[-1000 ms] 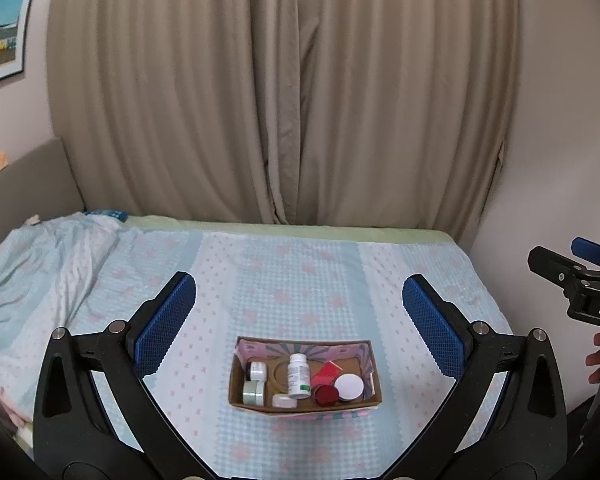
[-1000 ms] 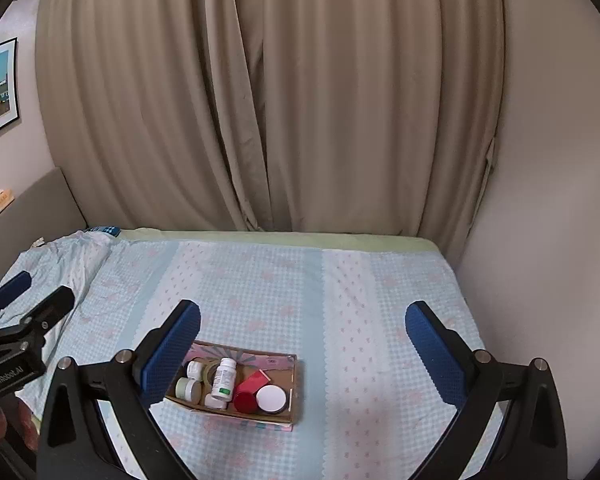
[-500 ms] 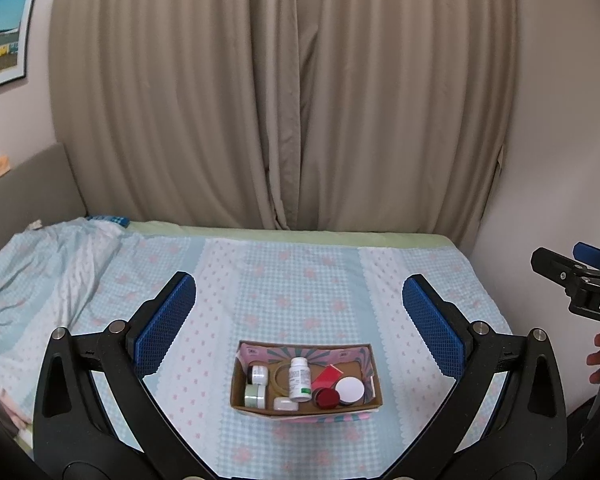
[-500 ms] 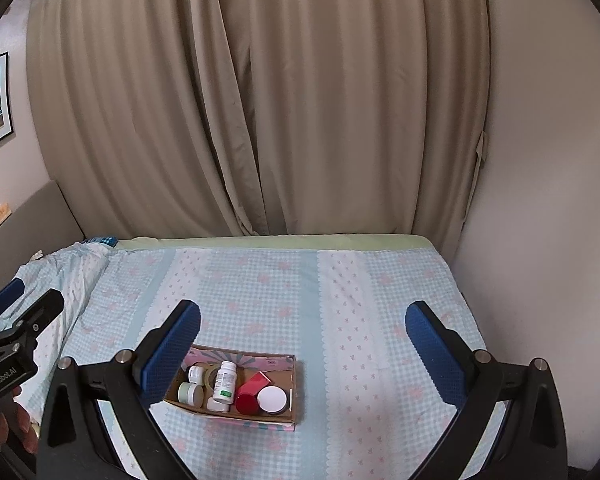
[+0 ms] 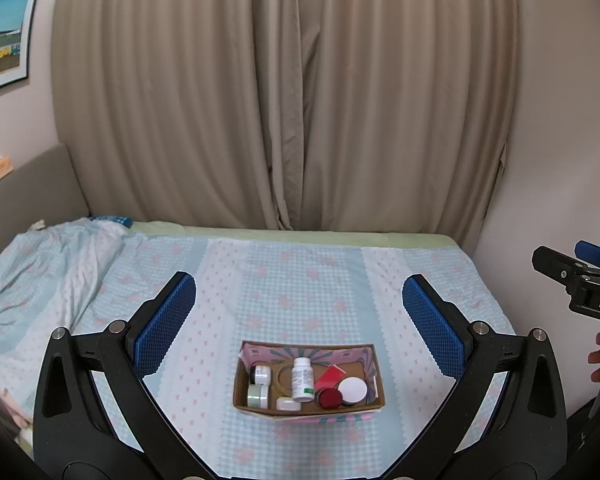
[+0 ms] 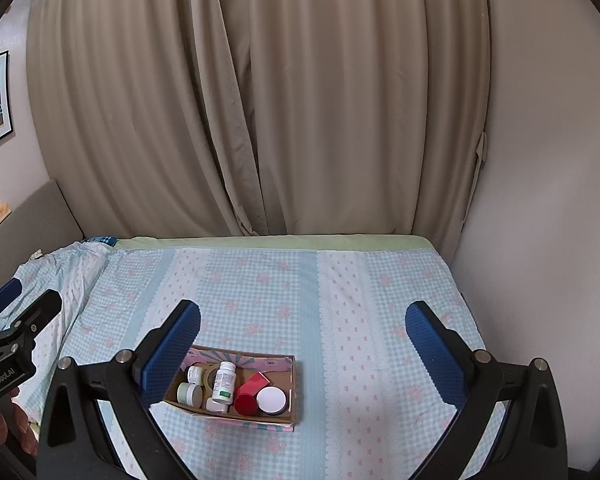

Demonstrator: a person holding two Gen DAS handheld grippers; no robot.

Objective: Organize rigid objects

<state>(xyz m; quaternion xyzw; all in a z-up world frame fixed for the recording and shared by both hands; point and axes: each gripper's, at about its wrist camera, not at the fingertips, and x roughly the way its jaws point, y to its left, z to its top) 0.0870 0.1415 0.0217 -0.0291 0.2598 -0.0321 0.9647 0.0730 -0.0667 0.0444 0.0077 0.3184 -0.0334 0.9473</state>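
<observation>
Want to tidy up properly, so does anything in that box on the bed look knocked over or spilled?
Nothing looks spilled. In the box, the white bottle stands upright among the jars; a small white container seems to lie on its side.

From my left gripper [image 5: 299,322], jaws wide, the bedspread [image 5: 300,280] lies bare toward 12 o'clock; only the cardboard box [image 5: 308,408] stands at 6, rumpled blanket [image 5: 48,264] at 10.

Both wrist cameras looked down from well above the bed [image 5: 300,280] toward the curtains [image 6: 260,100] at twelve o'clock, sharing the box [image 5: 308,406], set side by side.
</observation>
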